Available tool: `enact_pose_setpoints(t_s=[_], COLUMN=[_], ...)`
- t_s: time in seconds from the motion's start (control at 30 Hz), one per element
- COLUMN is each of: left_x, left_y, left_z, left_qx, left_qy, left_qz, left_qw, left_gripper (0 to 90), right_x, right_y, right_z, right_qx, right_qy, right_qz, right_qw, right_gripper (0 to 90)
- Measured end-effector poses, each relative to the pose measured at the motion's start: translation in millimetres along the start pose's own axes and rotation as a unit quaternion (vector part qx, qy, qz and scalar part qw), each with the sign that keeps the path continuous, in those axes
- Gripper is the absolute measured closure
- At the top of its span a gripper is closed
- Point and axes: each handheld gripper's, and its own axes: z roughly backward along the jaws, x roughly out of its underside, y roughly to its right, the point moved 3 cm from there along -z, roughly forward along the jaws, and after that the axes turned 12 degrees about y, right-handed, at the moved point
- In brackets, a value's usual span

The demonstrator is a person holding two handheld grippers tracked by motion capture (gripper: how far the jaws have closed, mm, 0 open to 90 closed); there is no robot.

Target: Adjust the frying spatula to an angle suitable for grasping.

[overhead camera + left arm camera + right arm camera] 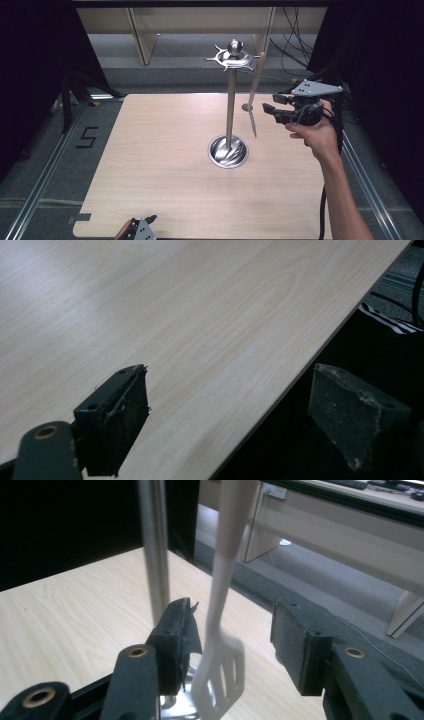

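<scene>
**At the far right of the worktop, your open jaws face a hanging spatula**

Above the pale wooden worktop (165,170), your right hand (316,136) holds the right hand-held gripper (270,106) level, its jaws spread apart and pointed at the white slotted spatula (254,97). That spatula hangs from the spoked crown (233,57) of a steel utensil stand (230,107), whose thin pole rises from a round polished base (228,151) near the middle of the worktop. In the right gripper view, the spatula's slotted blade (220,677) dangles in the gap between the two black jaws, closer to the left one, and you cannot tell from the blur whether it touches that pad; nothing is clamped. The stand's pole (154,550) stands just behind the left jaw.

Your left hand-held gripper (140,229) sits low at the near edge of the worktop, well apart from the stand. In the left gripper view its jaws are also wide apart and hold nothing, one over the wood grain, the other past the worktop's edge over dark floor.
</scene>
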Motion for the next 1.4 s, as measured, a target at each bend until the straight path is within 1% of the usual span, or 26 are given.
enact_pose_setpoints(t_s=[0.03, 0.1, 0.13, 0.17, 0.23, 0.27, 0.3, 0.33, 0.4, 0.43, 0.5, 0.53, 0.57, 0.6, 0.63, 0.67, 0.7, 0.73, 0.8, 0.87, 0.93, 1.03, 1.2, 1.3, 1.33, 1.4], left_x=[0.0, 0.3, 0.5, 0.3, -0.1, -0.1, 0.0, 0.3, 0.4, 0.3, -0.3, 0.0, -0.5, -1.1, -0.2, -0.3, 0.0, 0.2, 0.2, 0.0, 0.0, 0.0, -1.0, -1.0, -1.1, -1.4], left_y=[-0.3, 2.1, 0.4, -0.2, 0.9, 1.0, -0.4, -0.1, 0.2, 1.6, 1.1, 1.2, 0.8, -0.7, 1.1, 1.3, 0.4, 0.7, 0.3, -0.7, 0.1, -0.2, 1.3, 0.7, 0.9, 1.9], left_z=[0.0, -1.1, 0.3, 0.5, -0.6, -0.7, 0.4, 0.4, 0.5, -1.2, 0.0, -0.6, 0.0, 0.2, -0.8, -0.8, -0.7, -0.6, -0.8, -0.7, -1.5, -1.9, -3.0, -2.5, -2.8, -2.7], left_qx=[-0.001, 0.004, 0.007, 0.008, -0.001, -0.002, 0.001, 0.004, 0.004, -0.001, 0.0, -0.008, -0.004, -0.002, -0.006, -0.001, -0.001, 0.003, 0.001, 0.001, 0.001, -0.002, 0.001, 0.001, 0.0, 0.001], left_qy=[-0.002, 0.003, -0.01, -0.012, 0.002, 0.003, -0.008, -0.01, -0.01, 0.005, 0.002, 0.006, 0.004, 0.004, 0.007, 0.004, 0.001, -0.005, -0.001, -0.005, 0.001, 0.003, 0.005, -0.001, 0.001, 0.005], left_qz=[-0.001, 0.013, 0.003, -0.002, 0.0, 0.002, -0.004, 0.001, 0.003, 0.009, 0.002, 0.002, -0.001, -0.012, 0.002, 0.004, -0.003, 0.001, -0.003, -0.005, -0.001, -0.003, 0.002, -0.005, -0.004, 0.003], left_qw=[1.0, 0.9999, 0.9999, 0.9999, 1.0, 1.0, 1.0, 0.9999, 0.9999, 1.0, 1.0, 0.9999, 1.0, 0.9999, 1.0, 1.0, 1.0, 1.0, 1.0, 1.0, 1.0, 1.0, 1.0, 1.0, 1.0, 1.0], left_gripper=[15.4, 15.4, 15.4, 15.4, 15.3, 15.4, 15.4, 15.4, 15.4, 15.4, 15.4, 15.4, 15.4, 15.4, 15.4, 15.4, 15.4, 15.4, 15.4, 15.4, 15.4, 15.4, 15.4, 15.4, 15.4, 15.4], right_x=[3.3, 9.1, 11.9, 14.2, 17.7, 19.9, 20.6, 21.4, 24.4, 25.8, 30.0, 32.7, 35.8, 39.4, 43.8, 48.6, 53.7, 57.8, 66.7, 76.1, 83.8, 91.9, 97.8, 104.1, 106.5, 110.8], right_y=[-2.4, -5.6, -7.8, -8.1, -9.5, -12.9, -14.2, -13.8, -18.7, -19.4, -23.6, -24.3, -26.3, -26.5, -28.1, -27.8, -29.3, -29.3, -28.3, -27.9, -25.7, -24.7, -26.4, -27.6, -27.4, -30.0], right_z=[2.0, 6.3, 8.3, 9.4, 11.8, 13.6, 15.3, 15.7, 17.6, 19.0, 20.6, 20.3, 21.3, 21.2, 22.7, 22.8, 22.0, 23.6, 24.3, 26.8, 28.3, 30.7, 34.7, 36.5, 36.6, 36.8], right_qx=[-0.003, -0.002, 0.003, 0.003, 0.0, 0.002, -0.001, 0.003, 0.0, -0.004, -0.001, -0.005, -0.001, -0.005, -0.003, -0.002, 0.0, -0.006, -0.001, -0.007, 0.0, -0.009, -0.004, -0.006, -0.007, -0.006], right_qy=[0.0, 0.001, -0.001, 0.003, 0.005, 0.006, 0.002, 0.011, 0.014, 0.01, 0.013, 0.012, 0.008, 0.009, 0.007, 0.014, 0.008, -0.011, -0.01, -0.033, -0.036, -0.045, -0.049, -0.055, -0.057, -0.063], right_qz=[-0.003, 0.0, -0.004, 0.001, 0.004, -0.008, -0.013, -0.003, -0.014, -0.01, -0.019, -0.015, -0.021, -0.02, -0.027, -0.023, -0.033, -0.034, -0.035, -0.035, -0.038, -0.045, -0.055, -0.053, -0.047, -0.053], right_qw=[1.0, 1.0, 1.0, 1.0, 1.0, 1.0, 0.9999, 0.9999, 0.9998, 0.9999, 0.9997, 0.9998, 0.9997, 0.9997, 0.9996, 0.9996, 0.9994, 0.9993, 0.9993, 0.9988, 0.9986, 0.9979, 0.9973, 0.997, 0.9972, 0.9966], right_gripper=[50.8, 49.5, 48.9, 48.5, 48.0, 47.6, 47.1, 46.3, 45.0, 44.8, 43.9, 43.5, 43.3, 42.9, 42.8, 43.0, 42.2, 42.2, 42.2, 42.1, 41.9, 41.7, 41.2, 40.7, 40.7, 40.5])
